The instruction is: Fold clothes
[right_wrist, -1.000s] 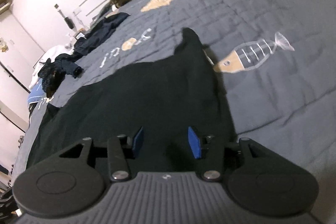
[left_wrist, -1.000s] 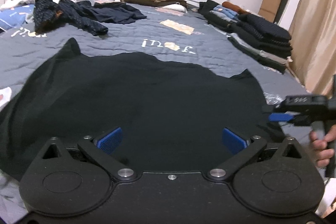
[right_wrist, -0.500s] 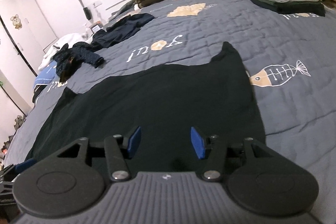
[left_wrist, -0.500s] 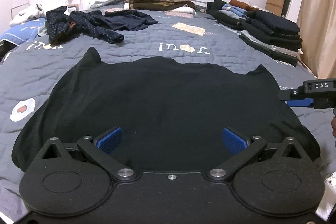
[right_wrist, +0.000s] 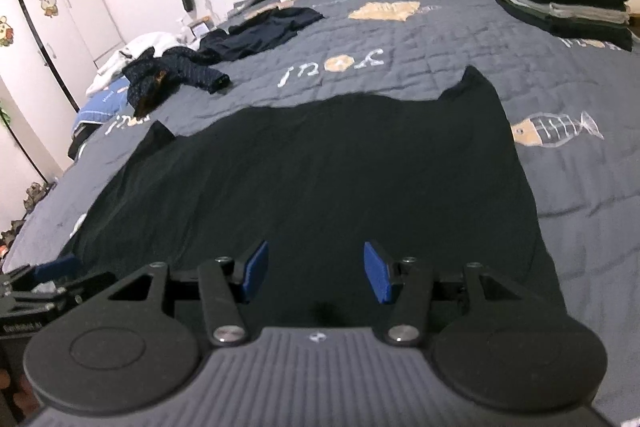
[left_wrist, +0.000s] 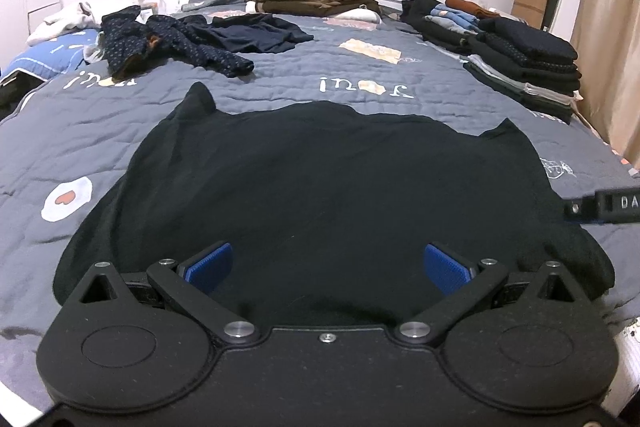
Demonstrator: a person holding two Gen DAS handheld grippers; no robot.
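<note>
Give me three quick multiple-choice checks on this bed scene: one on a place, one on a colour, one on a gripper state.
1. Where is the tall stack of folded dark clothes?
A. at the bed's right edge, near the curtain
B. on the black garment
C. on the floor

2. What colour is the garment spread in front of both grippers?
A. white
B. black
C. red

3. How is the left gripper?
A. shut on the garment
B. shut on nothing
C. open, nothing between its blue pads

Answers:
1 A, it sits beside the curtain.
2 B, it lies black on the grey quilt.
3 C, the pads stand wide apart.
</note>
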